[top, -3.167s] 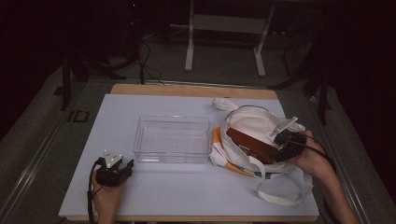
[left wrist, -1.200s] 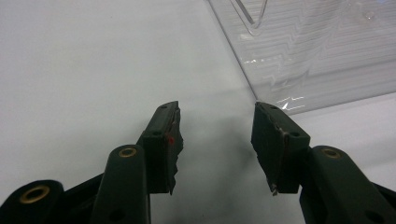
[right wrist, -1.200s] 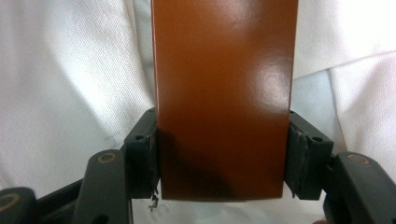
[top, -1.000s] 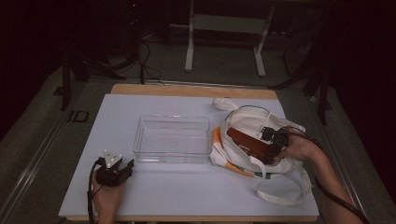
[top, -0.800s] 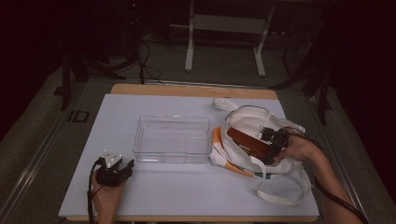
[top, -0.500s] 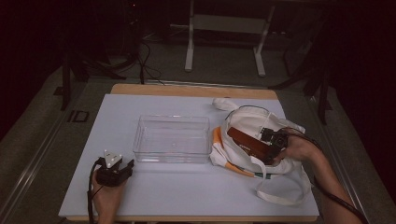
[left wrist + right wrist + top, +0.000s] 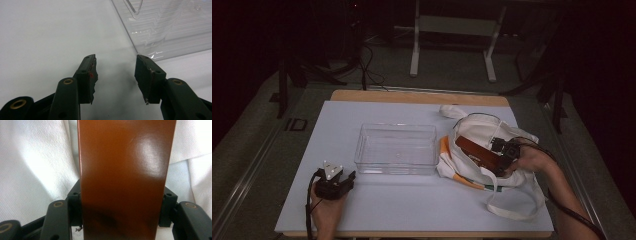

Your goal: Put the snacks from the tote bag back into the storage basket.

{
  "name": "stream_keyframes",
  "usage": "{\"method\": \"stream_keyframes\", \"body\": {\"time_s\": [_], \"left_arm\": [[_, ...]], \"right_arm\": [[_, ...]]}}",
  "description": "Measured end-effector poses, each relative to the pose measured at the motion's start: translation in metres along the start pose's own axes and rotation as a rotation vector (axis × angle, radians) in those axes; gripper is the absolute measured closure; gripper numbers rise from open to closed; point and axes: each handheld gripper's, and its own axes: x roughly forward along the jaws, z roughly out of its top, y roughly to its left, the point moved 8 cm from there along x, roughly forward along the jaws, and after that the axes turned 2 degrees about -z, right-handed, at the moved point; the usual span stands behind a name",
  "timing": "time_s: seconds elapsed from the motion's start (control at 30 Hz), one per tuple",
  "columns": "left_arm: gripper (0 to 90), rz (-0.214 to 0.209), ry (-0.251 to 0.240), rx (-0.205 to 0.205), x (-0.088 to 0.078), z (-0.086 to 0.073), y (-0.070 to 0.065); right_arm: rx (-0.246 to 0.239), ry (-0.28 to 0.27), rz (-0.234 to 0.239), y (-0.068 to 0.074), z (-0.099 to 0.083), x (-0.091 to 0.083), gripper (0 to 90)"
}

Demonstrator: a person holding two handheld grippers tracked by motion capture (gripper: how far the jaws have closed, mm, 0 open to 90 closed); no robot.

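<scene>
High view, layout: white table [image 7: 412,210]; clear plastic bin [image 7: 396,148] near its middle; white cloth bag [image 7: 482,131] just right of the bin, its strap looping toward the near edge.
Task thing: flat glossy brown box [image 7: 476,150], oblong, lying on top of the bag.
Box location: on the bag's upper side, just right of the bin and apart from it.
Box long axis: diagonal in the high view, from upper left (end nearest the bin's far right corner) to lower right (end at the tool).
Box pointing: free end aims up-left, toward the bin; gripped end toward the person's right hand.
Right gripper [image 7: 503,160]: at the box's lower-right end; jaws have just been closing in, with the box between them.
Right gripper view, grip: brown box [image 7: 125,177] runs straight up the frame away from the jaws; a black pad sits flush against each long edge, so the box is pinched across its width. White bag cloth [image 7: 37,165] lies on both sides.
Left gripper [image 7: 334,181]: rests on the table at front left, well apart from the box.
Left gripper view, jaws: left gripper [image 7: 116,75] spread apart with nothing between; bare table beneath, bin wall [image 7: 170,30] ahead to the right.
</scene>
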Motion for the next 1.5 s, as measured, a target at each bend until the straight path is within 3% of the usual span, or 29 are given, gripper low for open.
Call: {"method": "stream_keyframes", "body": {"time_s": [1.0,1.5], "left_arm": [[52.4,-0.001,0.001,0.000,0.000,0.000,0.000],[52.4,0.000,0.001,0.001,0.000,0.000,0.000]], "right_arm": [[-0.031,0.003,-0.024,0.002,0.000,-0.006,42.5],[-0.055,-0.042,-0.034,0.001,-0.001,-0.019,42.7]]}}
